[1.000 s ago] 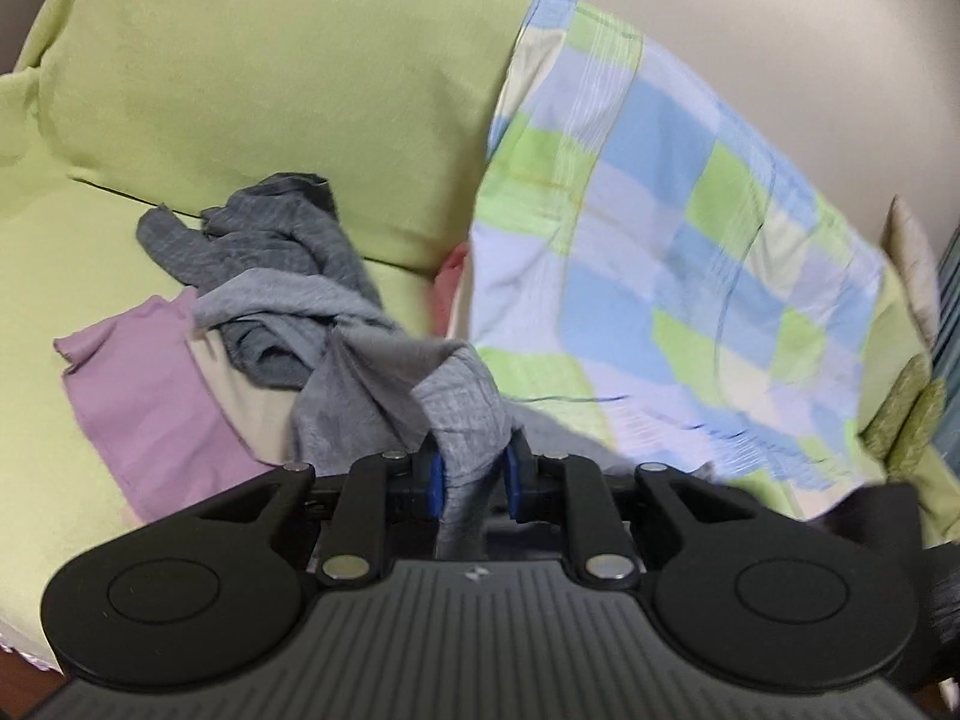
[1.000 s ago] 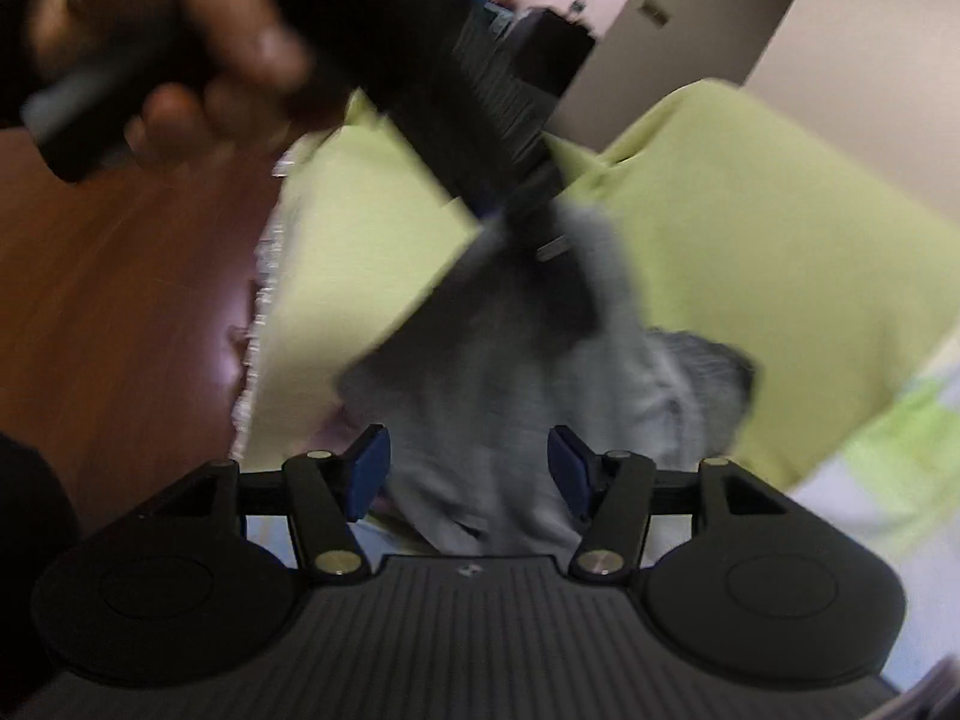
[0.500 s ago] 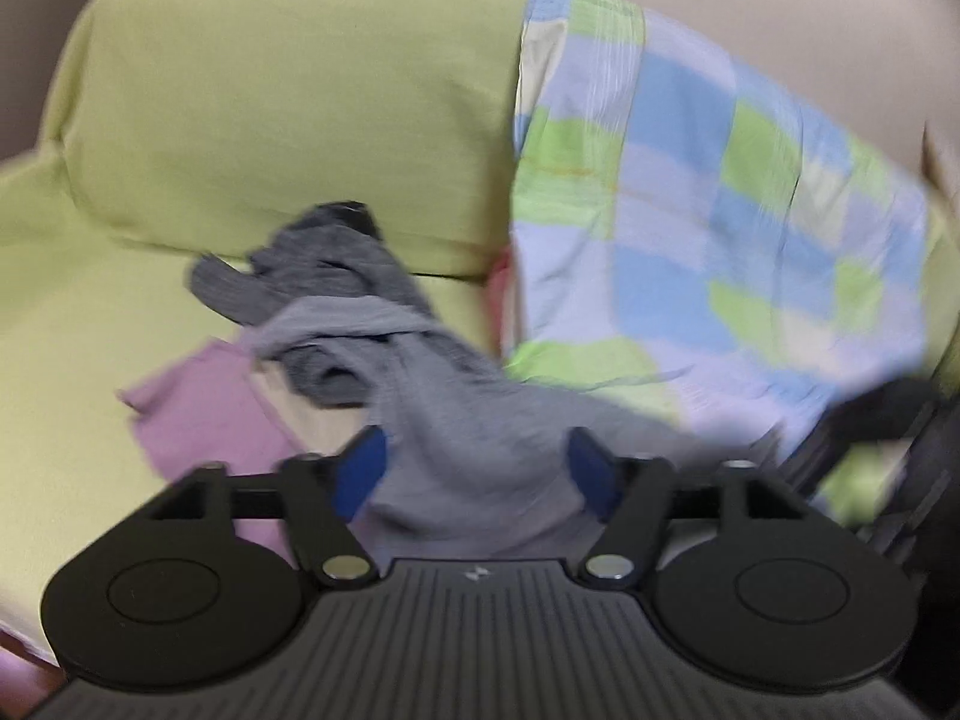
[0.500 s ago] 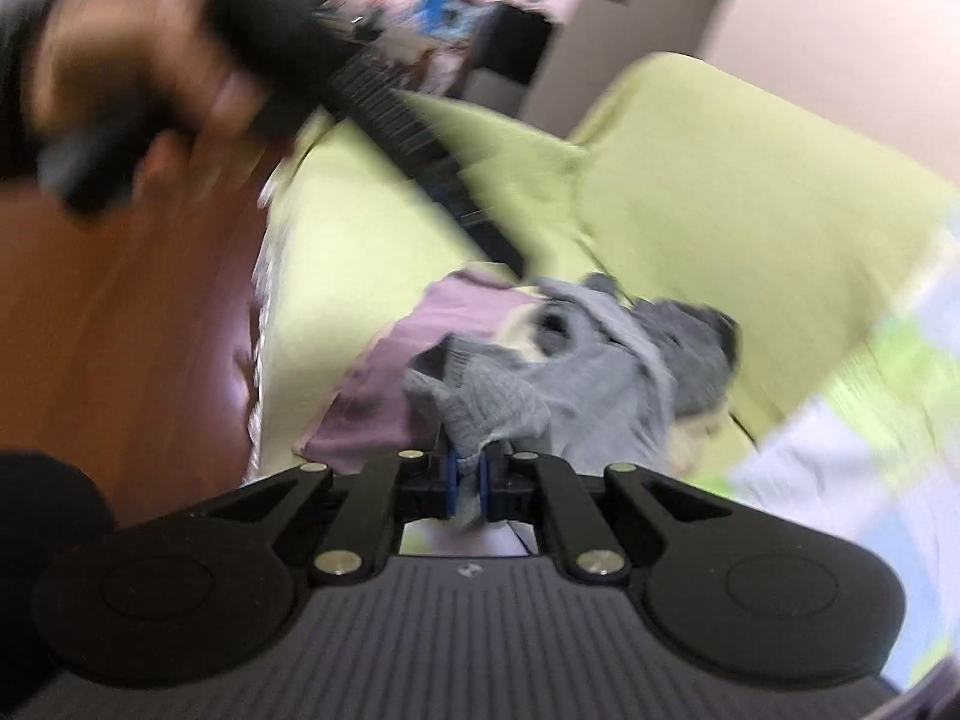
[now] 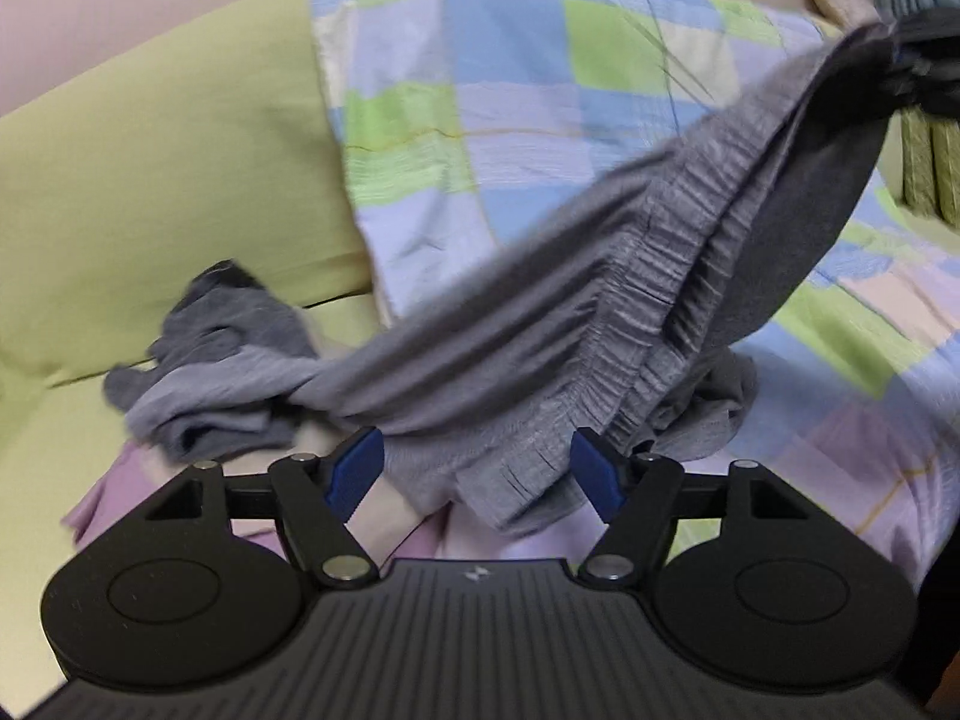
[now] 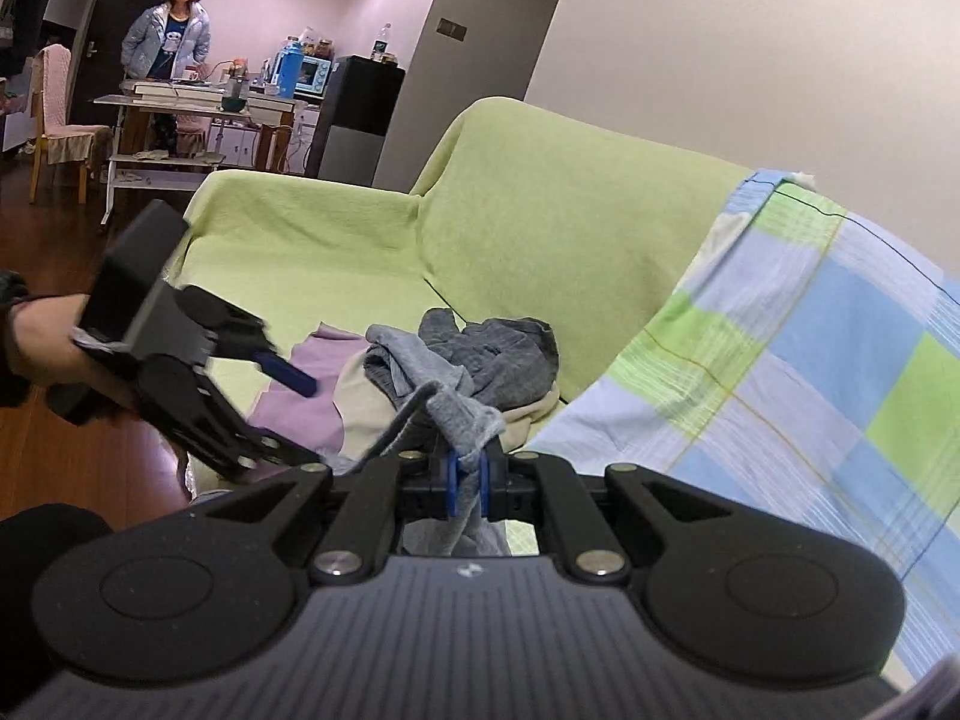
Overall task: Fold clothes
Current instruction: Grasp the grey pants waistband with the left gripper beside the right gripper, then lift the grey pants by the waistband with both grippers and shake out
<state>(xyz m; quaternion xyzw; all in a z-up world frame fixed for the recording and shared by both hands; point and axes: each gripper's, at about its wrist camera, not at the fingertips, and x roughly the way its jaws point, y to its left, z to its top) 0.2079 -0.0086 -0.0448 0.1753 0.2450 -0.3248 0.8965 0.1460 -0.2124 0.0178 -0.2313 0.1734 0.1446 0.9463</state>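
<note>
Right hand-held gripper (image 6: pixel 467 483) pinches the grey ribbed knit garment (image 5: pixel 600 276) taut; left hand-held gripper (image 5: pixel 477 471) gapes wide, empty, over the green sofa (image 6: pixel 540 228).

The pile of clothes (image 6: pixel 462 360) lies on the sofa (image 6: pixel 336 258) ahead of the right claw (image 6: pixel 468 483), with the blanket (image 6: pixel 810 360) to its right.
</note>
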